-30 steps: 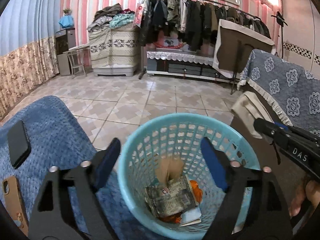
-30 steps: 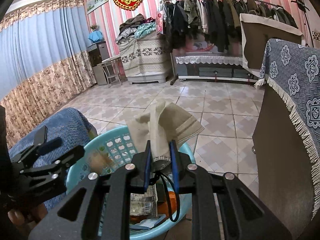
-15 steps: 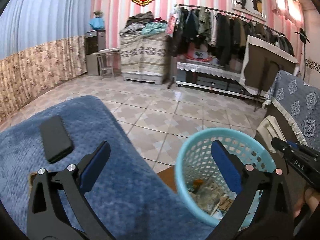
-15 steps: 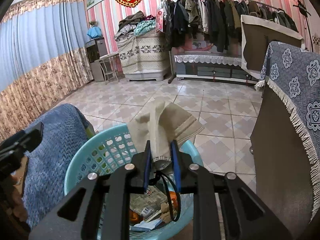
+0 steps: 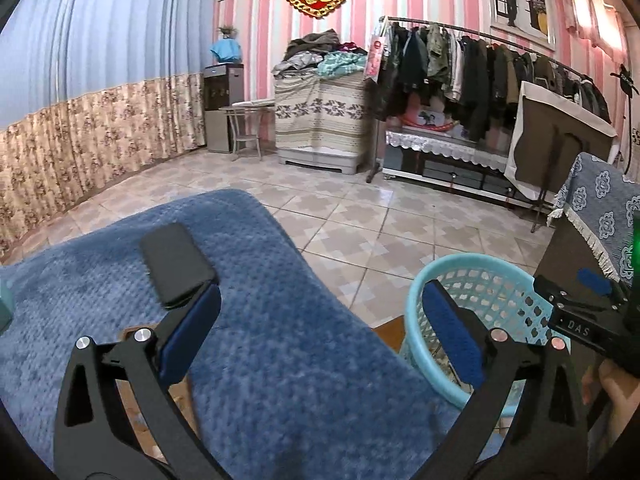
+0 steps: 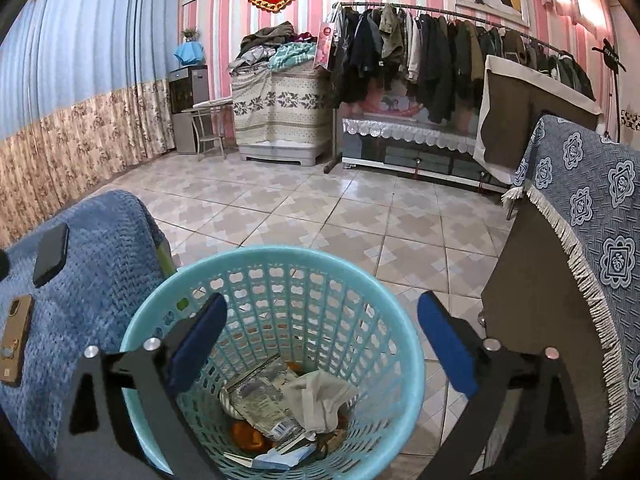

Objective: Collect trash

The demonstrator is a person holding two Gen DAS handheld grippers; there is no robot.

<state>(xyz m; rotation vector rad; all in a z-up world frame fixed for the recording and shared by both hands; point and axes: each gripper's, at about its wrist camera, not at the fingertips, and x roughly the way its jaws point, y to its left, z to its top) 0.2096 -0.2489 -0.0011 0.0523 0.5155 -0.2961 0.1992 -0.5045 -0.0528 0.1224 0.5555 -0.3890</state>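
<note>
A light blue plastic basket (image 6: 280,264) stands on the floor and holds trash: a crumpled beige tissue (image 6: 320,396), printed wrappers (image 6: 260,400) and orange scraps. My right gripper (image 6: 320,344) is open and empty right above the basket. My left gripper (image 5: 320,328) is open and empty over the blue blanket (image 5: 280,360), with the basket (image 5: 480,276) to its right. The right gripper's body (image 5: 580,320) shows at the right edge of the left wrist view.
A black phone (image 5: 176,264) and a brown-cased phone (image 6: 14,340) lie on the blanket. A table with a blue patterned cloth (image 6: 592,208) stands to the right of the basket. Tiled floor, a clothes rack (image 5: 480,64) and covered furniture lie beyond.
My right gripper has opened and the beige tissue has dropped into the basket. My left gripper has swung left from above the basket to over the blanket.
</note>
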